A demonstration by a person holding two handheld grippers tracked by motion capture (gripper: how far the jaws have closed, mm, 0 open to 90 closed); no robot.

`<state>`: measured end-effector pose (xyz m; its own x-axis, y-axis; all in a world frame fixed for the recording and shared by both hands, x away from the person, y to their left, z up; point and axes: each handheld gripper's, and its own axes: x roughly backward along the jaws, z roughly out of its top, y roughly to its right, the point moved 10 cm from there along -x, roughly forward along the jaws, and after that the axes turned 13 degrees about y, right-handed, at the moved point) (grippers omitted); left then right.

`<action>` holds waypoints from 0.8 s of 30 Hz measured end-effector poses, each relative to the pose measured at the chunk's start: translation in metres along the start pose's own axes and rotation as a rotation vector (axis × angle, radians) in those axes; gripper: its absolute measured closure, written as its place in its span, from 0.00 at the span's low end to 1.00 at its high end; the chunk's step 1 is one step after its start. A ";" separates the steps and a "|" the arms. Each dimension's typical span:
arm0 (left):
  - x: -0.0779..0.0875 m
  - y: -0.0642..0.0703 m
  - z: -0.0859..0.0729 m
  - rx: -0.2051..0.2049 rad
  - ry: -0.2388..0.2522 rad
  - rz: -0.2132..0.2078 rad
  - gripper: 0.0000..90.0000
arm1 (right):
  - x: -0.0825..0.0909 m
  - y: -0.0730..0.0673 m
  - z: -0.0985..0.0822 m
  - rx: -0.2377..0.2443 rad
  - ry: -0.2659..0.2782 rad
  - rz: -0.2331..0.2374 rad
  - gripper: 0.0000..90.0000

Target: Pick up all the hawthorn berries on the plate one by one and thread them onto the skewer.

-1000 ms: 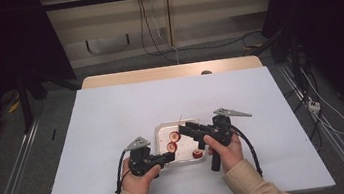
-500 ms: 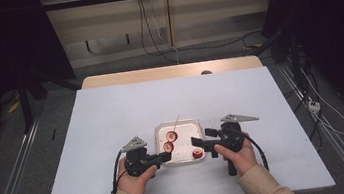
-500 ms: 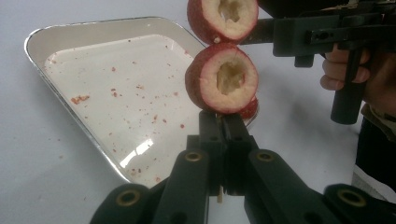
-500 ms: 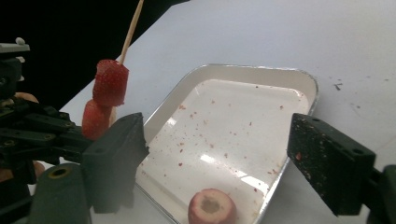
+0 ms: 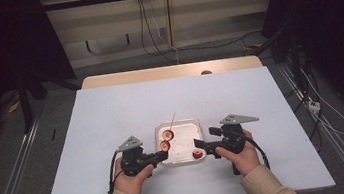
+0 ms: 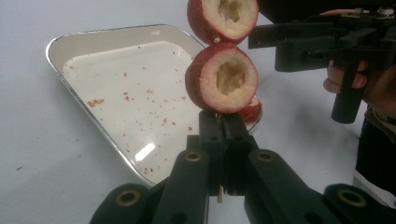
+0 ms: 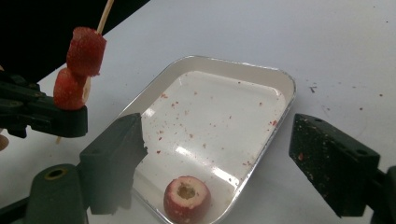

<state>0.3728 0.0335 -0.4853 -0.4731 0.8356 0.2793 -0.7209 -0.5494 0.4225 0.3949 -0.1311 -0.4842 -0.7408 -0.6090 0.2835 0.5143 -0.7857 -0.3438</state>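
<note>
My left gripper [image 6: 219, 123] is shut on the lower end of a thin wooden skewer [image 7: 105, 11]. The skewer carries two cored red fruits, a lower fruit [image 6: 222, 79] and an upper fruit [image 6: 223, 16], held over the left edge of a white tray [image 5: 178, 124]. A third cored red fruit [image 7: 187, 198] lies in the tray's near right corner. My right gripper [image 7: 217, 140] hovers at that corner. Its jaws have just been opening and stand wide, gripping nothing, with the loose fruit below and between them.
The tray floor is dotted with red crumbs. It sits on a large white table top [image 5: 112, 115] with bare room all round. A person's hands [image 5: 241, 156] hold both grippers at the near edge. Dark stands and cables ring the table.
My right gripper has drawn back to the right and down, away from the skewer, and its jaws have opened wide. The left gripper and skewer have stayed put.
</note>
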 end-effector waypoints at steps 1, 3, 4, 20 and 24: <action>0.000 0.000 0.000 0.005 0.001 0.002 0.99 | 0.000 0.000 -0.001 0.008 -0.005 0.000 0.20; 0.001 0.000 0.001 0.003 0.004 0.002 0.99 | 0.000 0.000 -0.003 0.022 -0.018 -0.005 0.20; 0.001 0.000 0.001 0.003 0.007 0.002 0.99 | 0.000 0.000 -0.004 0.031 -0.019 -0.002 0.20; 0.006 -0.001 0.003 0.005 0.017 0.008 0.99 | 0.003 -0.003 -0.008 0.109 -0.054 0.017 0.40; 0.007 -0.001 0.003 0.005 0.017 0.008 0.99 | 0.004 -0.005 -0.012 0.124 -0.072 0.033 0.49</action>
<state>0.3721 0.0396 -0.4812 -0.4879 0.8308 0.2679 -0.7142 -0.5564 0.4246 0.3845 -0.1281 -0.4921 -0.6919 -0.6377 0.3385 0.5910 -0.7696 -0.2417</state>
